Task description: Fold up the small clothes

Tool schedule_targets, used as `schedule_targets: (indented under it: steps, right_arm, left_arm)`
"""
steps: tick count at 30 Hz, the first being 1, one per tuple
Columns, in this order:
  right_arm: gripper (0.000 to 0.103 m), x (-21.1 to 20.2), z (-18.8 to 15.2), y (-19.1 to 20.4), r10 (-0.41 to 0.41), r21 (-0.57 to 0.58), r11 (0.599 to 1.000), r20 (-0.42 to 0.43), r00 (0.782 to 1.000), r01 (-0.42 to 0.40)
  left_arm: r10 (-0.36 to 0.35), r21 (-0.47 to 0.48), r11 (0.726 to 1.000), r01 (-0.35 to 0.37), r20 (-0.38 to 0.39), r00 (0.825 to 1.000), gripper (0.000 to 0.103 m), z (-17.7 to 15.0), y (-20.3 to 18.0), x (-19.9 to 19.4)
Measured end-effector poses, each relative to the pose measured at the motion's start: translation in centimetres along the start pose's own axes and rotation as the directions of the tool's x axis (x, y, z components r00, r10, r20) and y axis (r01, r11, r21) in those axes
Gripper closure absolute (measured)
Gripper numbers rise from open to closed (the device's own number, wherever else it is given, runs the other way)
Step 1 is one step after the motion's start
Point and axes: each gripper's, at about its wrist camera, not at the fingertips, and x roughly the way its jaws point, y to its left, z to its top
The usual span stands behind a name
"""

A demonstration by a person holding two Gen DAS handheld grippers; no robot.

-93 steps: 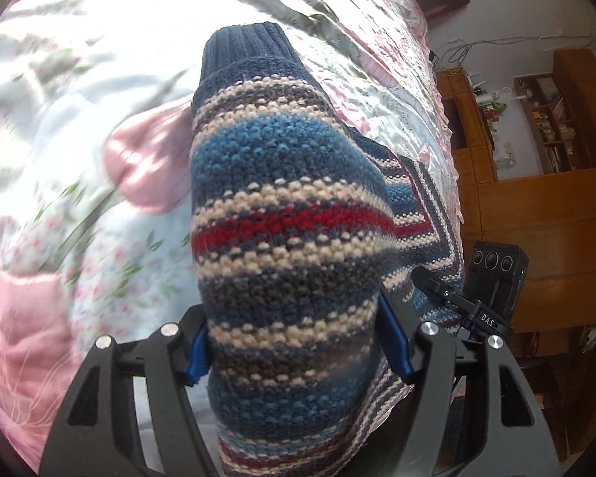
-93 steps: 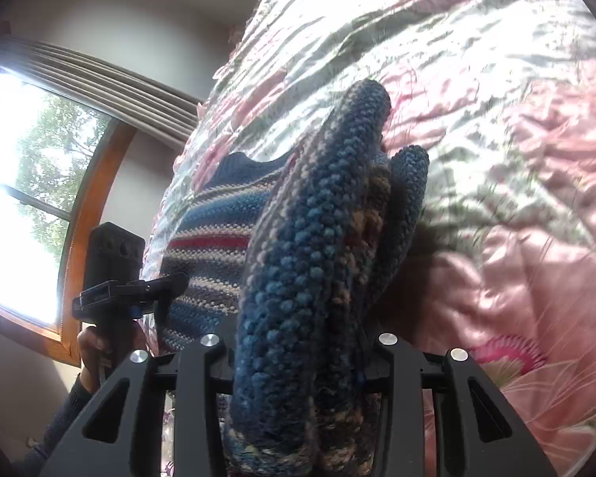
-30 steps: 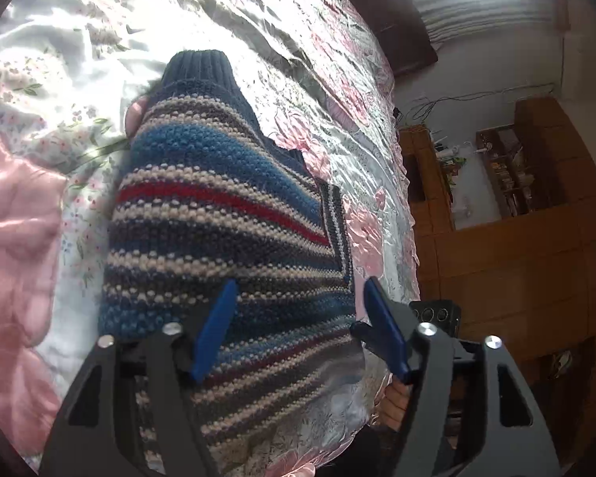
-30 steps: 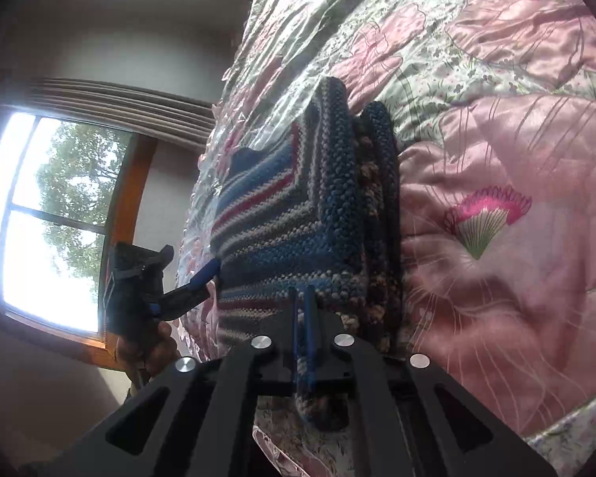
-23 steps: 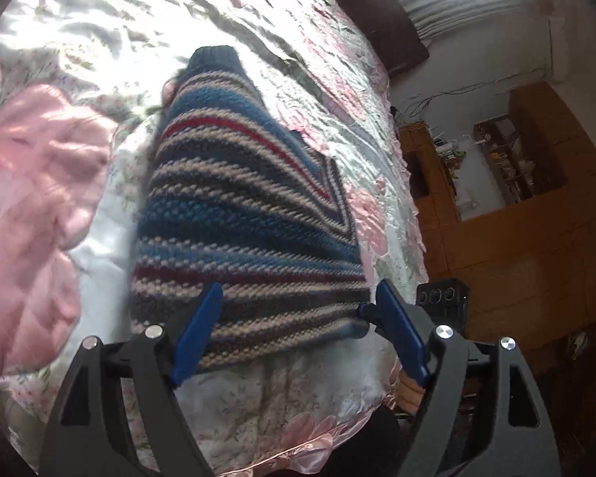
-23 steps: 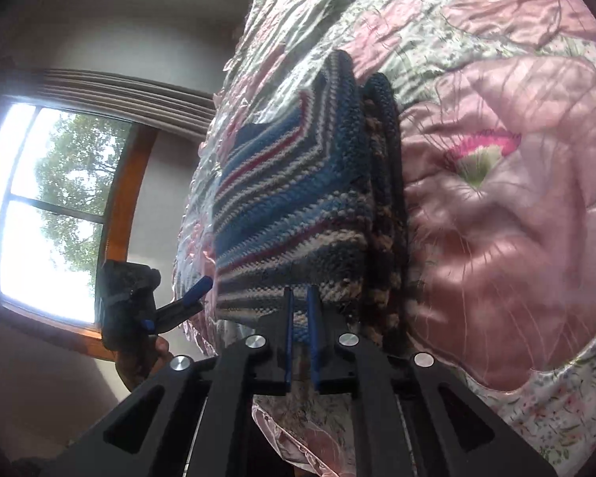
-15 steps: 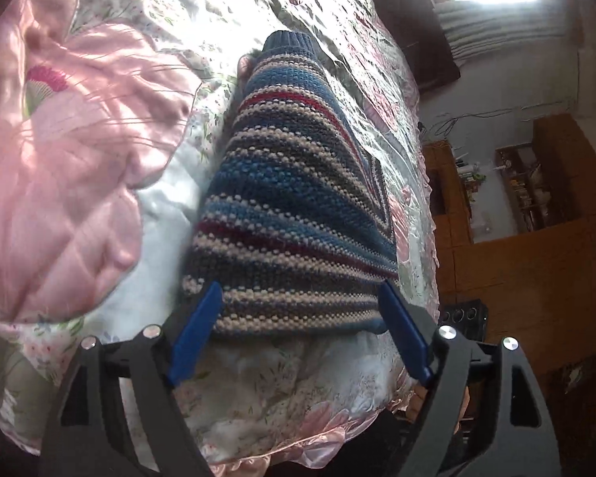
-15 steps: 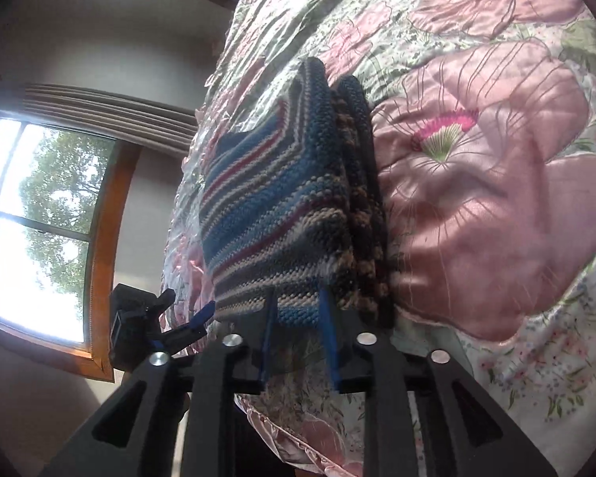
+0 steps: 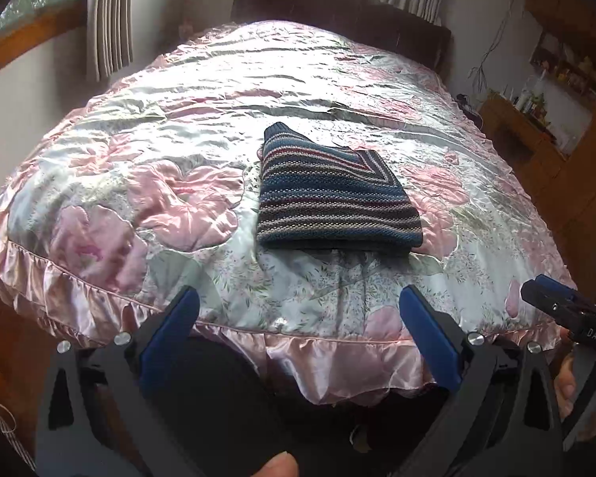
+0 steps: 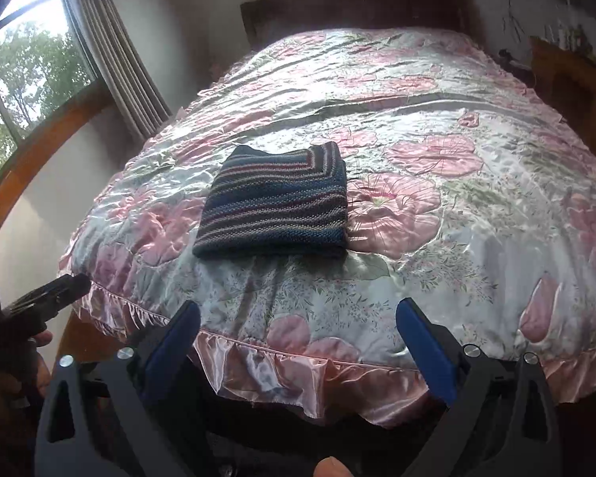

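1. We see no box, basket or drawer holding anything here; the only carrier is the bed, and the folded striped sweater lies flat on top of its bedspread, toward the near end and well apart from both tools.
2. The sweater is a thick, nubbly knit in bands of blue, grey, cream and red, folded into a neat rectangle with a ribbed navy cuff poking out at the far left corner.
3. The bedspread is glossy, crinkled satin with large quilted pink flowers and a ruffled pink edge along the near side.
4. Our left tool is released, its blue-padded fingers spread wide over the near edge of the bed, gripping nothing.
5. Our right tool is likewise released and empty, its blue pads wide apart.
6. A dark wooden headboard stands at the far end, with pleated curtains by the window on the left.
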Motion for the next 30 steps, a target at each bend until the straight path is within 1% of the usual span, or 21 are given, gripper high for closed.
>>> schedule_targets:
  steps: [3,5,6,7,10,15,19,22,25,28,30]
  right_arm:
    - [0.004,-2.7,-0.4,2.5,-0.031,-0.097,0.995,0.038,0.999,0.035]
    - [0.004,-4.6,-0.6,3.7,-0.132,-0.128,0.982,0.087,0.987,0.142]
    - [0.004,-5.4,-0.6,4.2,-0.166,-0.134,0.975,0.105,0.981,0.179]
    - [0.004,-6.2,-0.7,4.6,-0.178,-0.132,0.972,0.118,0.977,0.193]
    - [0.004,-8.3,-1.3,5.1,-0.167,-0.116,0.976,0.148,0.975,0.184]
    - [0.004,-10.1,-2.3,5.2,-0.178,-0.084,0.978,0.160,0.971,0.193]
    - [0.004,-11.1,-3.1,5.5,-0.176,-0.070,0.979,0.166,0.970,0.190]
    - [0.004,-11.4,-3.4,5.7,-0.196,-0.075,0.974,0.174,0.965,0.212]
    - [0.004,-11.6,-3.7,5.8,-0.187,-0.077,0.976,0.170,0.968,0.202]
    - [0.004,-12.1,-3.9,6.0,-0.199,-0.072,0.974,0.191,0.961,0.216]
    - [0.004,-12.5,-4.0,6.2,-0.224,-0.073,0.967,0.219,0.950,0.244]
  left_arm:
    - [-0.006,0.012,1.000,0.006,0.020,1.000,0.003,-1.0,-0.9,-3.3]
    - [-0.006,0.037,0.999,0.005,0.047,0.999,0.003,-1.7,-1.7,-5.6]
    - [0.002,0.045,0.999,-0.004,0.058,0.998,0.003,-2.0,-1.9,-6.5]
    - [0.002,0.051,0.999,-0.006,0.066,0.998,0.003,-2.3,-2.2,-7.3]
    - [-0.022,0.062,0.998,0.016,0.089,0.996,0.003,-2.8,-2.8,-9.3]
    - [-0.043,0.085,0.996,0.032,0.126,0.991,0.003,-3.5,-3.9,-11.3]
    - [-0.058,0.088,0.995,0.046,0.131,0.990,0.003,-3.8,-4.3,-11.7]
    - [-0.056,0.103,0.994,0.042,0.135,0.989,0.003,-4.1,-4.7,-11.8]
    - [-0.069,0.100,0.993,0.056,0.134,0.989,0.003,-4.2,-4.8,-12.1]
    - [-0.075,0.105,0.993,0.060,0.137,0.988,0.003,-4.1,-5.0,-12.2]
    - [-0.080,0.104,0.992,0.066,0.138,0.987,0.003,-4.1,-5.1,-12.3]
